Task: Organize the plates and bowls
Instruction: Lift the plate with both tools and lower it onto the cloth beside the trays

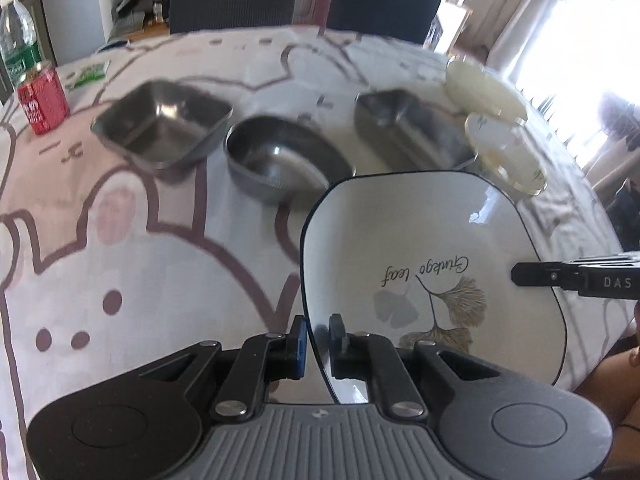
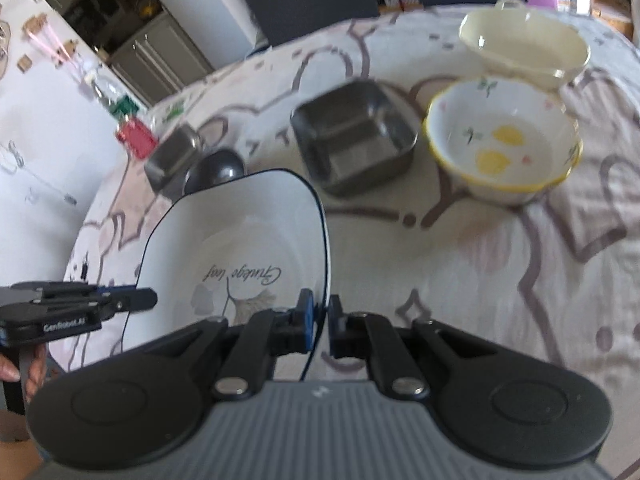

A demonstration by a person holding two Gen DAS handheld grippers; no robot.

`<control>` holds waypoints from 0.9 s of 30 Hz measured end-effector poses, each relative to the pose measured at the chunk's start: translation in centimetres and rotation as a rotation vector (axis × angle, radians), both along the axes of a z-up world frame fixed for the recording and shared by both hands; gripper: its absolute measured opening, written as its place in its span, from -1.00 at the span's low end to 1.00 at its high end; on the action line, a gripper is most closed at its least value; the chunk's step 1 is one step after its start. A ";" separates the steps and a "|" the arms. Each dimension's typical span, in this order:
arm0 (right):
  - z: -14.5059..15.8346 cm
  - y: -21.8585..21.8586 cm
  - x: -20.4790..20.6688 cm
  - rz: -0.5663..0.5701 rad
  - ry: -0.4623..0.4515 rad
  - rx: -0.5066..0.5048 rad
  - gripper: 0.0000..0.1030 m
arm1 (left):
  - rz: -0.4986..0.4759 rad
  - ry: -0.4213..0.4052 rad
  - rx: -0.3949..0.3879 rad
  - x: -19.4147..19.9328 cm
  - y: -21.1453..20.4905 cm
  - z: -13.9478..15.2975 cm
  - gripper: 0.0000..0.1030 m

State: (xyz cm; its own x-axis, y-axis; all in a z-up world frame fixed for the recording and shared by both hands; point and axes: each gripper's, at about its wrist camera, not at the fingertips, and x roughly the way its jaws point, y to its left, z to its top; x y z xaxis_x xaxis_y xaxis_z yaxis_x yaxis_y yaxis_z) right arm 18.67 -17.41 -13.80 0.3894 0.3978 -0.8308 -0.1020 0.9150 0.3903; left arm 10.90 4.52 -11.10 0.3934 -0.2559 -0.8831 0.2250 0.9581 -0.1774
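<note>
Left gripper [image 1: 318,336] and right gripper [image 2: 320,318] clamped on opposite rims of white square ginkgo-leaf plate [image 1: 420,240], steadying two-handed carry.

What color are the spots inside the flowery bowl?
Yellow spots, inside the white ceramic bowl with a yellow rim; clearest in the right wrist view.

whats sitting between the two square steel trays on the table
A round steel bowl lies between the left square steel tray and the right square steel tray, slightly nearer the camera. The left wrist view shows this most clearly.
</note>
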 end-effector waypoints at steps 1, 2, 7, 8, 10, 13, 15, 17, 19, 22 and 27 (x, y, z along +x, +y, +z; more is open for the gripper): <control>-0.4 0.4 0.1 0.010 0.011 -0.011 -0.83 | -0.001 0.016 0.006 0.1 0.0 -0.4 -0.76; -0.7 0.7 0.0 0.020 0.020 -0.022 -0.82 | -0.003 0.031 0.012 0.1 0.0 -0.9 -0.76; -2.3 2.1 0.2 0.036 0.087 -0.054 -0.81 | -0.018 0.081 0.053 0.6 0.1 -2.8 -0.73; -2.5 2.4 0.3 0.042 0.091 -0.060 -0.81 | -0.017 0.082 0.055 0.7 0.2 -3.0 -0.73; -2.8 2.8 0.3 0.055 0.091 -0.078 -0.80 | -0.017 0.073 0.060 1.1 0.3 -3.2 -0.73; -3.0 3.0 1.0 0.058 0.086 -0.089 -0.79 | -0.007 0.063 0.061 1.8 0.6 -3.2 -0.73; -3.2 3.1 1.7 0.053 0.082 -0.087 -0.78 | 0.005 0.057 0.065 2.3 0.6 -3.1 -0.73; -3.4 3.1 2.1 0.052 0.072 -0.090 -0.78 | 0.012 0.049 0.071 2.7 0.3 -3.1 -0.73; -3.5 3.0 2.6 0.049 0.063 -0.095 -0.77 | 0.015 0.041 0.074 3.2 0.2 -3.1 -0.73; -3.4 2.6 3.2 0.039 0.045 -0.095 -0.77 | 0.011 0.035 0.086 3.6 -0.3 -3.1 -0.73; -3.3 2.7 2.9 0.052 0.048 -0.108 -0.76 | -0.012 0.034 0.109 3.2 -0.9 -3.0 -0.64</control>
